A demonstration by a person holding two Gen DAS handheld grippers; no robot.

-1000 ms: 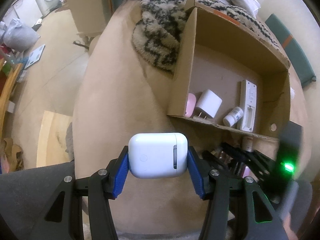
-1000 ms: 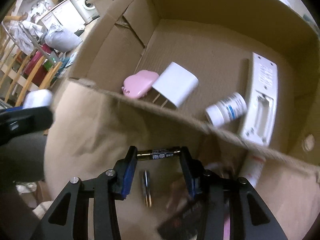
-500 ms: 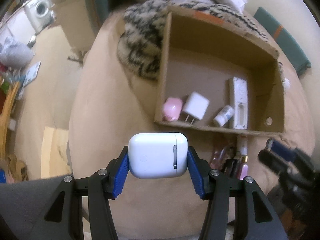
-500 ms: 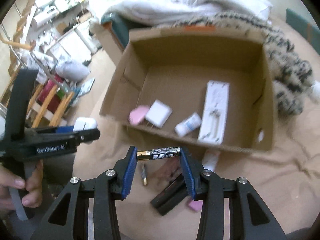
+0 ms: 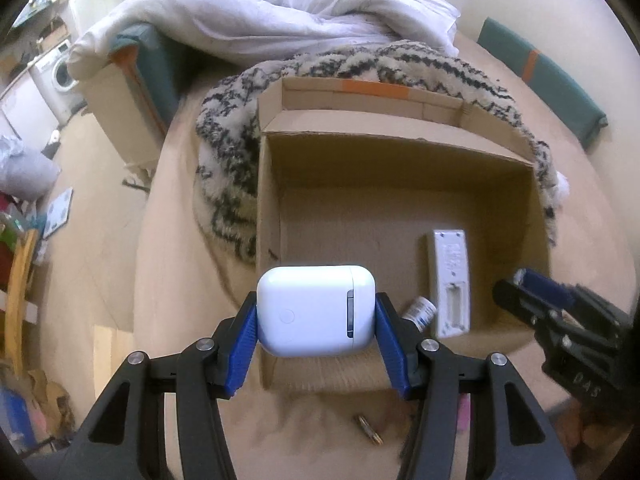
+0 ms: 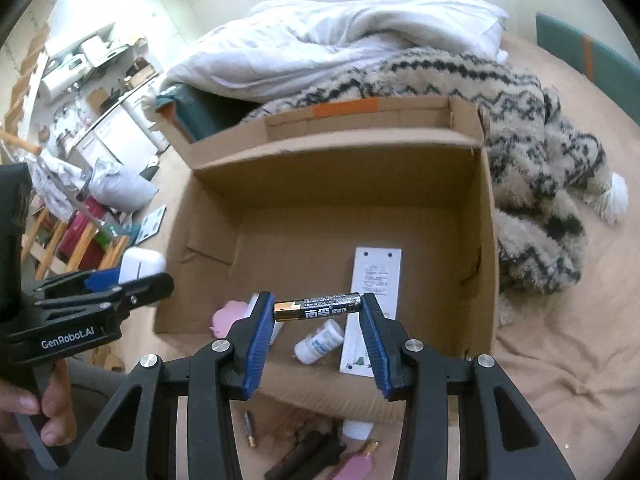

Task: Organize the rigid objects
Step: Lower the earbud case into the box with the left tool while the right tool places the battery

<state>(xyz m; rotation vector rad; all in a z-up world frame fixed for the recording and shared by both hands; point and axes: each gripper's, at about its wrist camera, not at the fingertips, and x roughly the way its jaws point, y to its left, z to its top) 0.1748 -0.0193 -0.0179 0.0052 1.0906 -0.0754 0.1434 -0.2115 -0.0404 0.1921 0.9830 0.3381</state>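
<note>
Position change: a second ago both grippers sat low at the near wall of the cardboard box (image 5: 400, 176), looking across its rim; both have since risen and now look down into it from above, so the full floor and the far flap with its orange tape strip show.

Left gripper (image 5: 316, 320): blue ribbed pads clamped on the two sides of a white earbud case (image 5: 316, 310), as before. The case is smooth, glossy, rounded at every corner, with a small round button and a grey hinge strip; it hangs over the box's near left corner.

Right gripper (image 6: 318, 316): closed end to end on a battery (image 6: 318, 307), a slim black cylinder with a gold band at the plus end and white print, held crosswise above the near part of the box floor.

Box: plain brown corrugated card, open top, standing on a tan sheet (image 6: 560, 360).

Contents:
- white remote (image 6: 374, 308), long flat slab, lying back side up with its battery bay open, at the right of the floor;
- small white bottle (image 6: 318, 342) on its side, just left of the remote;
- pink rounded item (image 6: 228, 316), partly hidden by the right gripper's pad, possibly soft plastic.

Outside, before the near wall: a loose battery (image 5: 369, 435) and several dark and pink pieces, too blurred to name.

Behind the box: a fluffy cream throw (image 6: 520, 120) with black zigzags and a crumpled white duvet (image 5: 280, 12).
</note>
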